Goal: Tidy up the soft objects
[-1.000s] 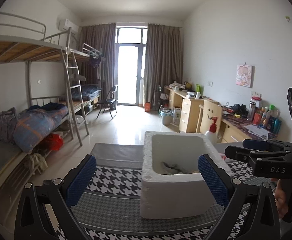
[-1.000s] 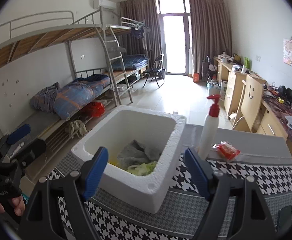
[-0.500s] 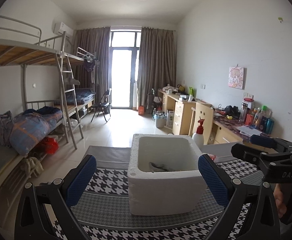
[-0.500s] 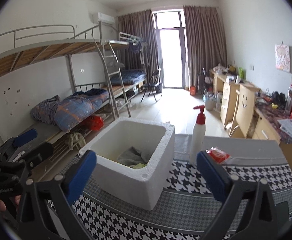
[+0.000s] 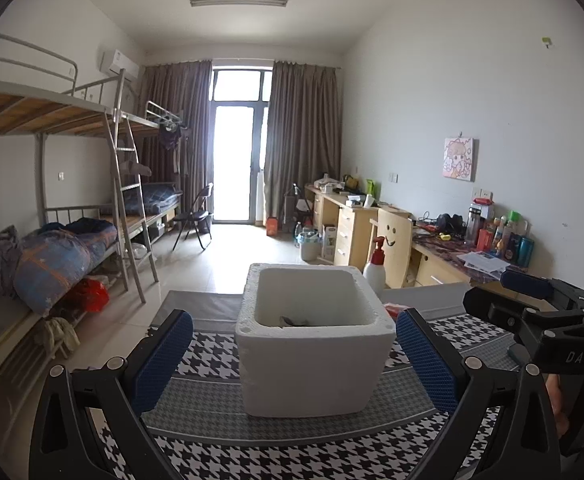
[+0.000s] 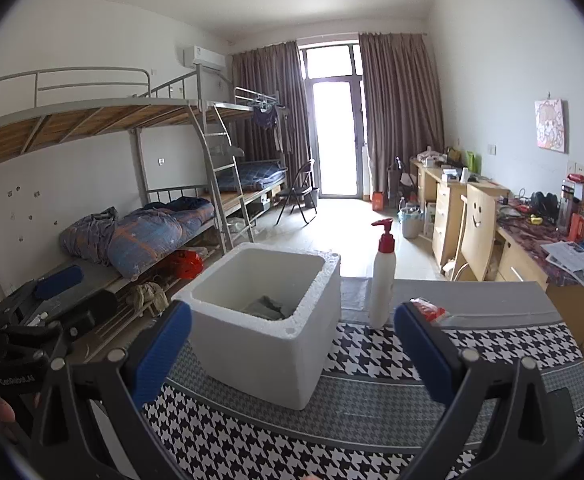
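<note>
Both grippers empty, soft things already in the box

The left hand-held gripper (image 5: 294, 364) and right hand-held gripper (image 6: 292, 354) both stand wide apart with nothing between their pads, held back from the foam box (image 5: 316, 344) on the checked desk (image 6: 492, 344). Grey cloth (image 6: 265, 306) lies inside, likely dropped there for tidy storage; a pump bottle (image 6: 382, 280) stands just beside it.

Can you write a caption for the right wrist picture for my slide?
Open right gripper facing a white foam box with cloth inside, pump bottle beside it.
</note>
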Motion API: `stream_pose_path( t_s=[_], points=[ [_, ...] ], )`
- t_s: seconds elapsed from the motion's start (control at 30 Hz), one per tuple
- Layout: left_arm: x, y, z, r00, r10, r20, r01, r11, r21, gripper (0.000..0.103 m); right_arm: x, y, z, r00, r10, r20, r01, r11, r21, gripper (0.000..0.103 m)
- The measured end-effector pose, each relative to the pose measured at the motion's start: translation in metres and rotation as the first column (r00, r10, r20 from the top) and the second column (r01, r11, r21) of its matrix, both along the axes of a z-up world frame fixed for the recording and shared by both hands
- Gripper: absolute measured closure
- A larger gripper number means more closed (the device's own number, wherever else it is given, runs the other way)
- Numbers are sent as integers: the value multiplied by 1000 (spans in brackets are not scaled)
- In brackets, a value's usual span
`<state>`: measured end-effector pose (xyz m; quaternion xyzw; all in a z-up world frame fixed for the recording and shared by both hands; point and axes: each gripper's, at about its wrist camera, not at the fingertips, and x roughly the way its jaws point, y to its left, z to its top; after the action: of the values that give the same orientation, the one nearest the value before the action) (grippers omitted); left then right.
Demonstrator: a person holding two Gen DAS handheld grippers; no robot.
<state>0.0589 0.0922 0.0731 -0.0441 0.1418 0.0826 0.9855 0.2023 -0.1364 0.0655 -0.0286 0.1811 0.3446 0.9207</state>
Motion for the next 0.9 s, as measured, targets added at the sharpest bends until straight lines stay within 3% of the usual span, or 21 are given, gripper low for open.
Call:
stream_pose_path(
  t_s=[0.3, 0.9],
  points=[
    [-23, -18, -6, 999, -7, 43, 7, 1000, 15, 1, -23, -15, -6, 998, -18, 61, 18, 1000, 14, 1],
    [-45, -46, -26, 997, -25, 74, 21, 998, 53, 1, -55, -36, -33, 997, -9, 74, 5, 998, 55, 1]
  ],
)
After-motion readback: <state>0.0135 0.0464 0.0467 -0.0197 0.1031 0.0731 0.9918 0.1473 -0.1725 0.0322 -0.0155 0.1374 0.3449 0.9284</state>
